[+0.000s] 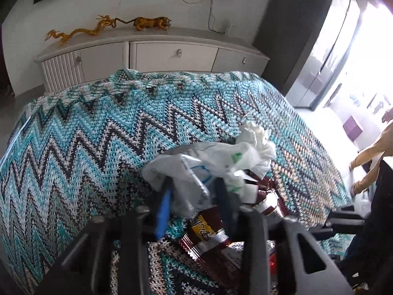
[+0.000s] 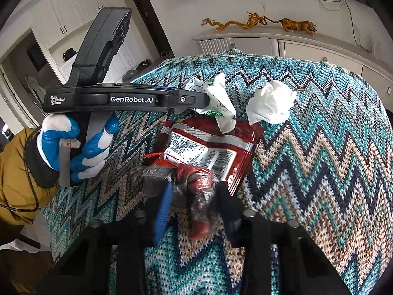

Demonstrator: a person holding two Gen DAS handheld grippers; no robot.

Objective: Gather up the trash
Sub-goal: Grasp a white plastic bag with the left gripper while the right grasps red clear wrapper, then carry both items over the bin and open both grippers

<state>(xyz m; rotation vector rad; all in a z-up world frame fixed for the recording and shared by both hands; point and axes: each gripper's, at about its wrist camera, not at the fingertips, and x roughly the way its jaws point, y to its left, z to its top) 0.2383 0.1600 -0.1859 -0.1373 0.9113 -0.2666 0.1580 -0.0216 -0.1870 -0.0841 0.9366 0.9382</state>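
Both tools are pinching trash mid-table, left tool [image 1: 194, 191] on the white plastic bag [image 1: 208, 162], right tool [image 2: 194, 194] on a crinkly red wrapper [image 2: 199, 186], but the dark red pouch [image 2: 211, 147] at 12 o'clock of that wrapper overlaps both and could drag off the knitted cloth [image 2: 319, 147].

Knitted cloth [image 1: 81, 147], zigzag-patterned, rough and matt, with coarse visible stitches; white plastic bag [image 1: 221, 162], thin, crinkled, faintly shiny; crumpled white tissue [image 2: 271, 104], soft matt paper; dark red snack packet [image 2: 208, 147], glossy foil-like film with silver bands and a matt white printed label; clear wrapper [image 2: 196, 186], crackled shiny film over red; left gripper [image 2: 208, 100], smooth dark moulded plastic, semi-matt; glove [image 2: 73, 145], white knit with smooth blue coating; cabinet [image 1: 152, 51], smooth off-white painted finish, one door ribbed.
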